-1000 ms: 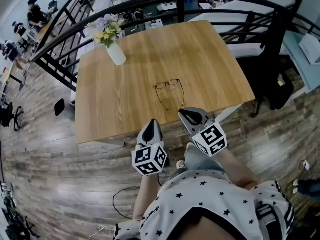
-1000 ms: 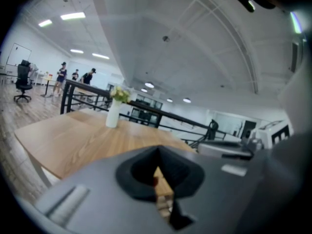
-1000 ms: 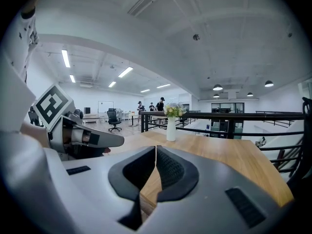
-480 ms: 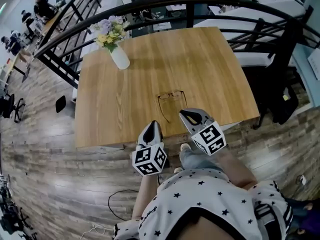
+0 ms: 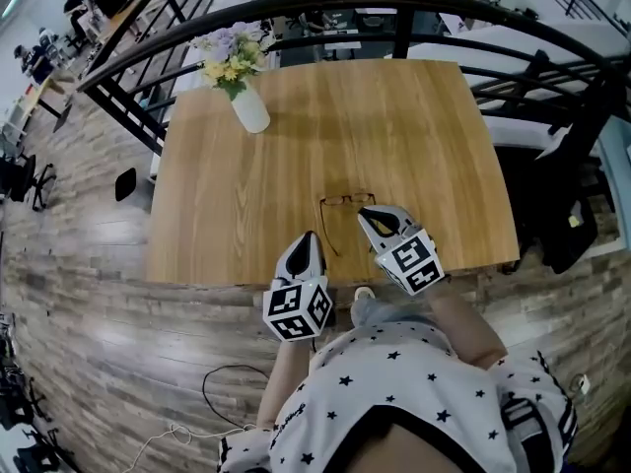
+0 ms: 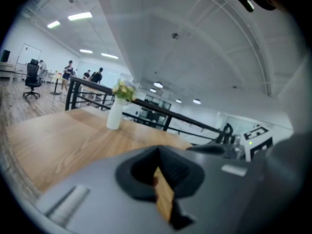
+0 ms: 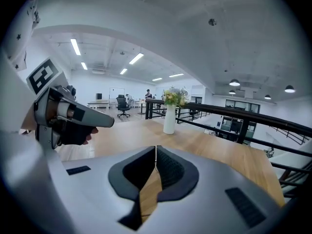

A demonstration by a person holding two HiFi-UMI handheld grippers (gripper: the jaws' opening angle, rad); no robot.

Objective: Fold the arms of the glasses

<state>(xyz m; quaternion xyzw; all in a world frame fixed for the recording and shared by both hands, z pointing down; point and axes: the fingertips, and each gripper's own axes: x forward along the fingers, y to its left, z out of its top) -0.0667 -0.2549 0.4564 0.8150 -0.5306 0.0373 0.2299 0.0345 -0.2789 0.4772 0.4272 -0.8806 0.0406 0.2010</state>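
Head view: glasses (image 5: 346,201) lie unfolded on table (image 5: 296,116)

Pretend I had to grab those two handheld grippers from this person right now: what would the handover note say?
Left gripper: shut, holding nothing, over the near edge of the table, just left of the glasses.
Right gripper: shut, holding nothing, its tip right beside the glasses' right side; I cannot tell whether it touches them.
Glasses: lying on the table near the person, both arms open and pointing toward the person.
Vase of flowers: at the far left corner, out of the way.
Done: nothing yet.
Left: fold both arms in.
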